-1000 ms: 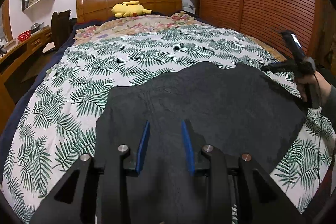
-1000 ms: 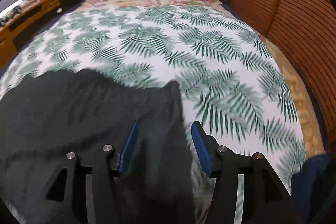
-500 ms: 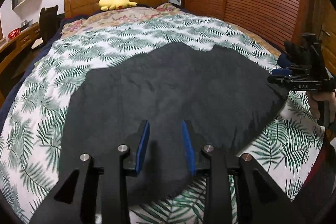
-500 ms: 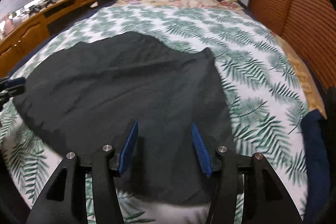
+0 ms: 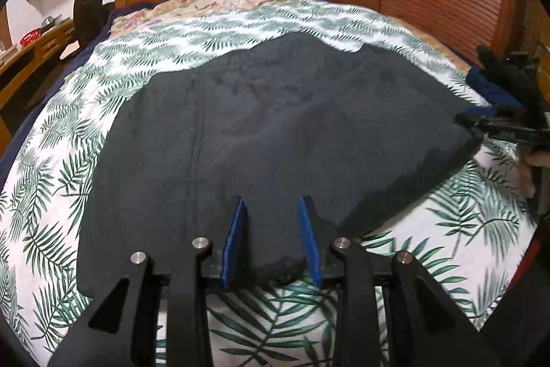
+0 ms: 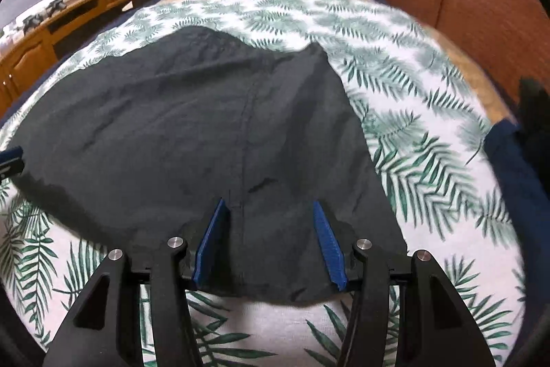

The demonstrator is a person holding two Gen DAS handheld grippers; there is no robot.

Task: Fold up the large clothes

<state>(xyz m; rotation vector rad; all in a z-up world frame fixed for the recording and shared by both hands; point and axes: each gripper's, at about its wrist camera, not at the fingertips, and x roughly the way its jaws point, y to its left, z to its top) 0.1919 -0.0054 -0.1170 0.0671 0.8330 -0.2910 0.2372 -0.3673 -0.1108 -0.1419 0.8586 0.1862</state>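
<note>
Black garment (image 5: 275, 126) lies spread flat on the bed (image 5: 447, 229), long axis running across between both grippers. Left gripper (image 5: 271, 243) and right gripper (image 6: 268, 243) each straddle its near hem, fingers spread, hem between them, not pinched.

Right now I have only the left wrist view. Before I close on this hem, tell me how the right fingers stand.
Observer: The right gripper is open. Its fingers are apart over the near hem of the black garment, and the pads do not press it.
Operator: Say what lies between them.
Observer: A seam runs up the cloth from between the fingers.
Operator: Report the cloth's right end.
Observer: The near right corner lies flat on the leaf-print cover, apart from the navy sheet at the bed's edge.
</note>
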